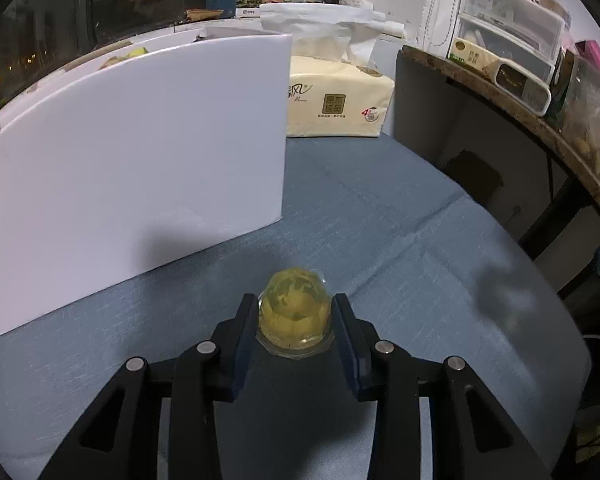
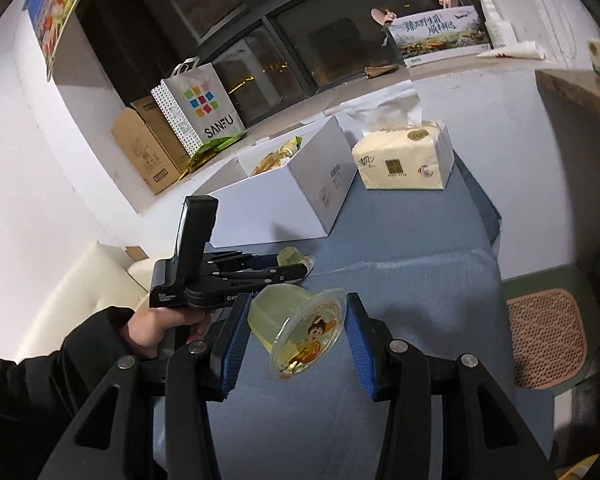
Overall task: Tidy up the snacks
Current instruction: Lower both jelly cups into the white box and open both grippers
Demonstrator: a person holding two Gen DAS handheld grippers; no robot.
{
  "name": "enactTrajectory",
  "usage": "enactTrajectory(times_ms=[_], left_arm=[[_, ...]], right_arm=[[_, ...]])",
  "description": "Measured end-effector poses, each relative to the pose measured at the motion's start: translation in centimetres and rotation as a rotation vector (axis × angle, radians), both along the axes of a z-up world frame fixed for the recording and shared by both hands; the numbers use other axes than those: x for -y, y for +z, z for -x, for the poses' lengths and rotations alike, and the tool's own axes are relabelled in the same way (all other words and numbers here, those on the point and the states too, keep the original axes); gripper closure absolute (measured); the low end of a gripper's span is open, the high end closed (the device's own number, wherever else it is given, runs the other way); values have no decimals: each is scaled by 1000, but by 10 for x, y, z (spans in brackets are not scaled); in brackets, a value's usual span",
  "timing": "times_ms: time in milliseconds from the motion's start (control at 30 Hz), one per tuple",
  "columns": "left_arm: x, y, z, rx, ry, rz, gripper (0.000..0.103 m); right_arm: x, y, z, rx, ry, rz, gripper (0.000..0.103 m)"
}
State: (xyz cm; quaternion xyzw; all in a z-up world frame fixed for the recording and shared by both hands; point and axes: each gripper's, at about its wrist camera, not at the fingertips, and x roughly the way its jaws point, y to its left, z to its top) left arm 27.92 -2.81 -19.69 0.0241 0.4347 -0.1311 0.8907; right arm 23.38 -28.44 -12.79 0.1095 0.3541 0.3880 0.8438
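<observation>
My left gripper [image 1: 296, 312] is shut on a yellow jelly cup [image 1: 296, 312] standing upside down on the blue-grey tablecloth [image 1: 380, 220], just right of the white box [image 1: 140, 160]. In the right wrist view the left gripper [image 2: 296, 268] holds that cup [image 2: 292, 258] in front of the white box [image 2: 284, 200], which has snack packets [image 2: 276, 158] inside. My right gripper [image 2: 298, 332] is shut on a second jelly cup [image 2: 300, 332], tilted with its cartoon lid facing me, held above the cloth.
A tissue pack [image 1: 336, 100] stands behind the box, also seen in the right wrist view [image 2: 404, 160]. A wooden shelf [image 1: 500, 96] with plastic drawers runs along the right. A SANFU bag [image 2: 198, 104] and cardboard boxes [image 2: 148, 148] sit by the window.
</observation>
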Motion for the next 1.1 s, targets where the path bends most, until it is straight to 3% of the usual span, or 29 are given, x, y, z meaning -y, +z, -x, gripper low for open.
enactTrajectory(times_ms=[167, 367, 467, 633, 833, 1000, 1100], left_arm=[[-14, 18, 24, 73, 24, 56, 62], [-45, 67, 85, 227, 85, 157, 62], [-66, 87, 108, 264, 111, 228, 62], [-101, 127, 127, 369, 177, 237, 62], [-151, 173, 87, 464, 273, 218, 62], [-186, 181, 20, 423, 319, 168, 62], [-202, 177, -8, 400, 337, 157, 62]], right_arm=[[-5, -11, 1, -35, 1, -19, 53], [-25, -16, 8, -47, 22, -12, 53], [-41, -15, 11, -59, 47, -18, 53], [-74, 5, 3, -41, 93, -41, 53], [-131, 66, -33, 86, 73, -31, 53], [-193, 106, -84, 154, 61, -14, 53], [-233, 119, -126, 180, 42, 51, 53]])
